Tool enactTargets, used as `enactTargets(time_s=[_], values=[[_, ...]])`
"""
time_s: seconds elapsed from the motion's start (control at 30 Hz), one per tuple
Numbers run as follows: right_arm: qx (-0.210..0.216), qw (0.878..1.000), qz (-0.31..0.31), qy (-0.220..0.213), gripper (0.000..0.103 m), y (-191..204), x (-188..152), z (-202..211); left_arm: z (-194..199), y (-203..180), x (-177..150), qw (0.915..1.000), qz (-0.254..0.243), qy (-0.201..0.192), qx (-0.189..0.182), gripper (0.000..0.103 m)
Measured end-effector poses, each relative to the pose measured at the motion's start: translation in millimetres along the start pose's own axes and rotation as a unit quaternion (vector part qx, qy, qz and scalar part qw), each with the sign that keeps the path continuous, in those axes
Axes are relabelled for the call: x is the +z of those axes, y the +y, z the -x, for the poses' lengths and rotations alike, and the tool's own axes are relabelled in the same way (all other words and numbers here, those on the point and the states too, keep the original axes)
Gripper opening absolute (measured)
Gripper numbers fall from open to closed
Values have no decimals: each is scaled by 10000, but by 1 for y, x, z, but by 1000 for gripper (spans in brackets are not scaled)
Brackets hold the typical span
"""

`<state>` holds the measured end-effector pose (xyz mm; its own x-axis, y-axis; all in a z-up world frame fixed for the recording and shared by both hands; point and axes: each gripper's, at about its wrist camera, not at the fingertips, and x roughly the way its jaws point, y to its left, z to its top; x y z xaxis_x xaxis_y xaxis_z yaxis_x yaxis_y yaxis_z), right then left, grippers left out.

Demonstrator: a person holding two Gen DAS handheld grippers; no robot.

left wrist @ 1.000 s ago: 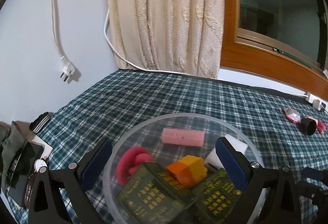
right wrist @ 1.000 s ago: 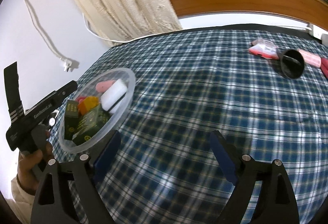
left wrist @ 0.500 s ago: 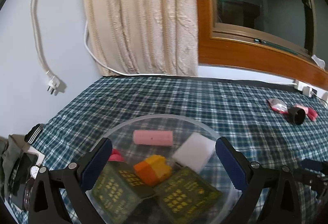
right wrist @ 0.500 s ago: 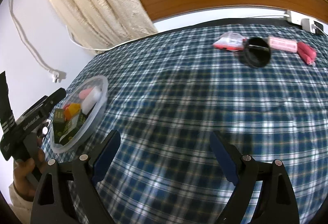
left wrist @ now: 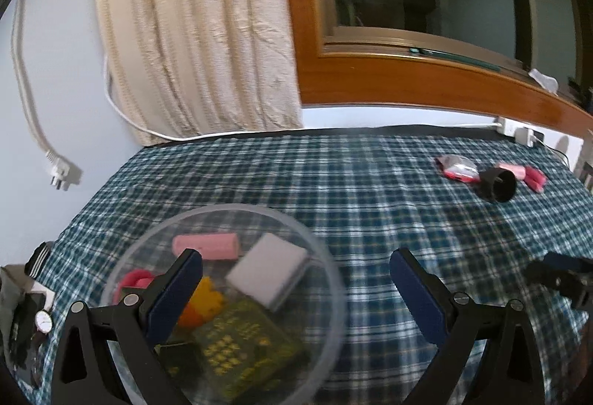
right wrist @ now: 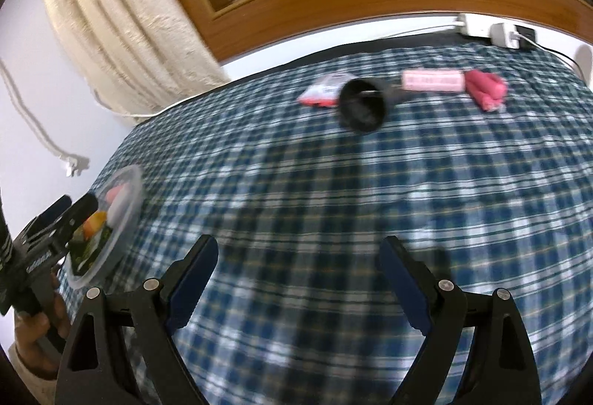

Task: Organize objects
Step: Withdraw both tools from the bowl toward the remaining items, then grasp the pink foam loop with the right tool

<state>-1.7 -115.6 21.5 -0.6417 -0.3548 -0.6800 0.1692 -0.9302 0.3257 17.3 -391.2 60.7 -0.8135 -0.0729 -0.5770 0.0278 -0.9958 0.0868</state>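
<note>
We see the left gripper (left wrist: 296, 286) with its blue-padded fingers (left wrist: 178, 288) spread wide and holding nothing. Its left finger overlaps our view of a clear plastic bowl (left wrist: 330, 279) that sits on the desk, which is covered by a blue-green plaid cloth (left wrist: 333, 190). Inside the bowl lie a pink cylinder (left wrist: 205, 246), a white block (left wrist: 267, 275), an orange-and-yellow toy (left wrist: 204, 303), a curled pink piece (left wrist: 135, 280) and two dark green packets with yellow print (left wrist: 241, 349).

The right gripper (right wrist: 296, 267) hangs above bare plaid cloth, its fingers (right wrist: 192, 269) also spread apart and empty. From this camera the bowl (right wrist: 131, 204) sits far to the left, with the left gripper (right wrist: 63, 216) just in front of it and a hand (right wrist: 37, 327) gripping its handle.

Well apart from the bowl, near the far right of the desk, a group of loose things waits: a black cup (right wrist: 363, 104) lying on its side with its mouth toward us, a red-and-silver wrapper (right wrist: 322, 89) just behind it, a pale pink bar (right wrist: 433, 80) beside it, and a deep pink bundle (right wrist: 485, 89) touching the bar's end. The same group shows in the left view, with the cup (left wrist: 498, 184) foremost.

A cream curtain (left wrist: 196, 34) hangs beside a wooden window frame (left wrist: 407, 86), a white plug (left wrist: 57, 171) dangles against the wall, and a wristwatch (left wrist: 43, 321) lies off the desk's left edge.
</note>
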Motion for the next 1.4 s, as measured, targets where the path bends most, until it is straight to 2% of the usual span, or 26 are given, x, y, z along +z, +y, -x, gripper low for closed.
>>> enactTargets(time_s=[0.27, 0.6, 1.0, 1.23, 1.4], values=[[-434, 9989, -176, -11, 90, -46, 12, 7, -7, -35, 0, 9990, -215, 200, -338, 102], [-733, 9962, -477, -42, 90, -91, 26, 9, -19, -82, 0, 9941, -547, 522, -779, 102], [-1016, 9931, -584, -100, 90, -127, 48, 7, -40, -121, 1, 9865, -750, 888, -1155, 102], [-1042, 9923, -664, -125, 90, -145, 69, -3, -46, -140, 8, 9829, -924, 930, -1289, 102], [-1194, 9915, -505, -141, 90, -154, 89, -17, -54, -149, 11, 9803, -924, 1031, -1412, 102]])
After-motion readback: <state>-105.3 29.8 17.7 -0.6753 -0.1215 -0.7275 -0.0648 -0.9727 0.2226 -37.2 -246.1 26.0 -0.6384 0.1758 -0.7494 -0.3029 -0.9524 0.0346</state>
